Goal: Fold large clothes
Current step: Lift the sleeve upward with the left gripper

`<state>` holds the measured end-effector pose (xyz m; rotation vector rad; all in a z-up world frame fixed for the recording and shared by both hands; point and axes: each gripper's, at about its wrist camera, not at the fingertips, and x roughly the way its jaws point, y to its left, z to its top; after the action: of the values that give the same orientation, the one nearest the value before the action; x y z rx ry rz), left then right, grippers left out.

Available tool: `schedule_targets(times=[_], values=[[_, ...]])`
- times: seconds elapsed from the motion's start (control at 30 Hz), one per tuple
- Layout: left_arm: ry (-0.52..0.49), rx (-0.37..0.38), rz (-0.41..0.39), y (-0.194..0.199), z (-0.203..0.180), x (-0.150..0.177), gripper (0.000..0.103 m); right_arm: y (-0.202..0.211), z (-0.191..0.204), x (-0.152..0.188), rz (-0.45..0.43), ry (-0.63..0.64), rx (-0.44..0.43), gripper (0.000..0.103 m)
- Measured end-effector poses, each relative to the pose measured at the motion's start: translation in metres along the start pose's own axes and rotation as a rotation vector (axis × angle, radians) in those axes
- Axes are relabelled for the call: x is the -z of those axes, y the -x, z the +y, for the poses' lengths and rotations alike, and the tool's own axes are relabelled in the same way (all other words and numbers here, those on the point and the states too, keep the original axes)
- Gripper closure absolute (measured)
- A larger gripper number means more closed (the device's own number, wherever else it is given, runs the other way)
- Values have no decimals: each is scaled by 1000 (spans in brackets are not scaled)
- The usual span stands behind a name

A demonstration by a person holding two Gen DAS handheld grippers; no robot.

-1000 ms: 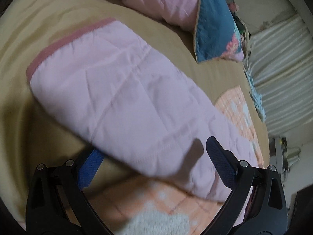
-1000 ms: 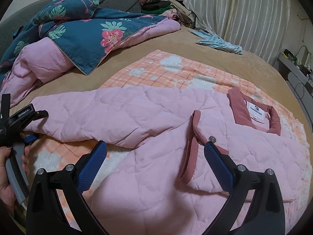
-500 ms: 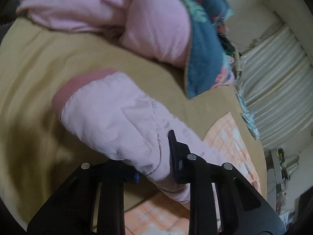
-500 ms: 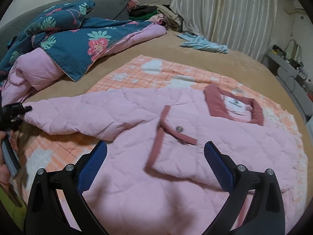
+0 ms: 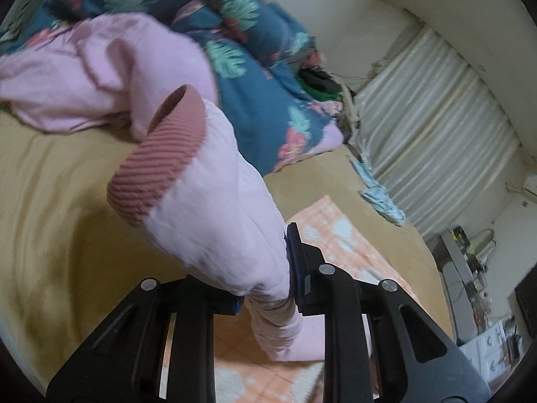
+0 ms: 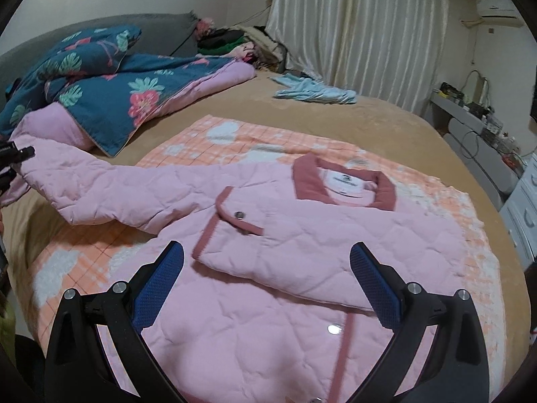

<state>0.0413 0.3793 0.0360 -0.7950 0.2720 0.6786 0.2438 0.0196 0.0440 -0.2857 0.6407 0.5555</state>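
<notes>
Between my right gripper (image 6: 266, 283) and the jacket (image 6: 302, 235) below it there is open air, and my spread fingers (image 6: 376, 285) have nothing between them. The jacket and the checked blanket (image 6: 235, 141) under it lie flat and low, so I can pass over them freely. To my left the floral quilt (image 6: 110, 90) piles up high along the bed's (image 6: 386, 117) far side, a soft wall. The bare tan bed between the quilt and the blanket is open. A blue cloth (image 6: 312, 94) lies flat near the curtain (image 6: 362, 33). My left gripper (image 5: 265, 288) has the raised sleeve (image 5: 218, 201) filling the space ahead; the quilt rises just behind the cuff (image 5: 157, 158).
</notes>
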Motion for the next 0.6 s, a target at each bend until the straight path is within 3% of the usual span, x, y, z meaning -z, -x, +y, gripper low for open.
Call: schedule_targets(times=[0.6], values=[[-231,163,-5,47,-139,18,91,78,-79,32,-91,-174,28,4]])
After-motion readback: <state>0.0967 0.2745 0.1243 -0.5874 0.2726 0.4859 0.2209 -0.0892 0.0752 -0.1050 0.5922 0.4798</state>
